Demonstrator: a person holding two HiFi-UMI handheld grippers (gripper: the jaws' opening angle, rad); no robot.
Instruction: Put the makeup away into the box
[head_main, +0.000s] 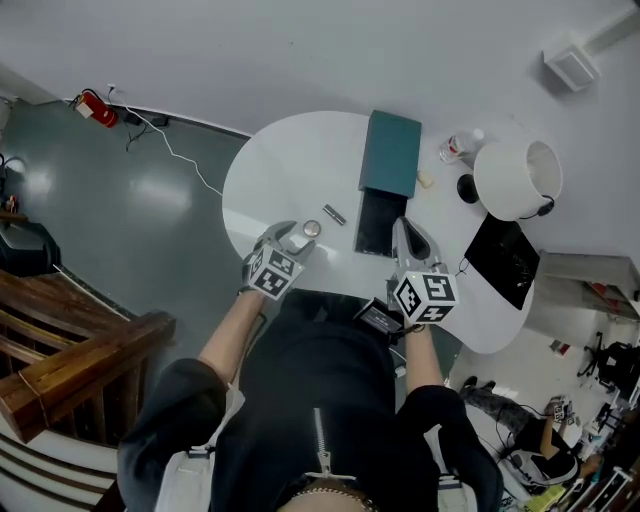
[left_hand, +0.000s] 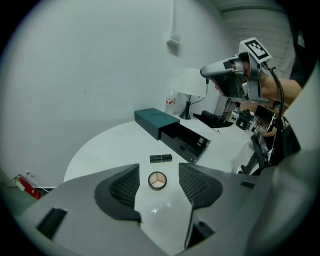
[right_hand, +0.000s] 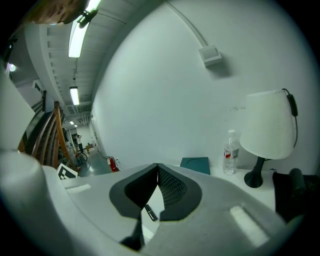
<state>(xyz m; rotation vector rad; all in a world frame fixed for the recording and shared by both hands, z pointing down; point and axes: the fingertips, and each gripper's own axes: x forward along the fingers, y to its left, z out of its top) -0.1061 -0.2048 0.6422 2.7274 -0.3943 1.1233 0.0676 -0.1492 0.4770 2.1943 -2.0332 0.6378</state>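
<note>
A round compact (left_hand: 157, 180) with beige shades lies on the white table (left_hand: 105, 150) between the pads of my left gripper (left_hand: 159, 166), which is open and does not touch it. Just beyond it lies a black lipstick (left_hand: 160, 158). Behind that stands the teal box (left_hand: 156, 120) with its black drawer (left_hand: 186, 142) pulled out. In the head view the compact (head_main: 312, 229) sits at the left gripper (head_main: 298, 238) tips, the lipstick (head_main: 335, 215) near the drawer (head_main: 378, 222). My right gripper (head_main: 401, 229) is shut and empty, beside the drawer's right edge.
A white lamp (head_main: 517, 178), a water bottle (head_main: 459, 146) and a black mat (head_main: 504, 260) stand at the table's right side. A small pale item (head_main: 426, 180) lies by the box. The table's front edge runs right before the person's body.
</note>
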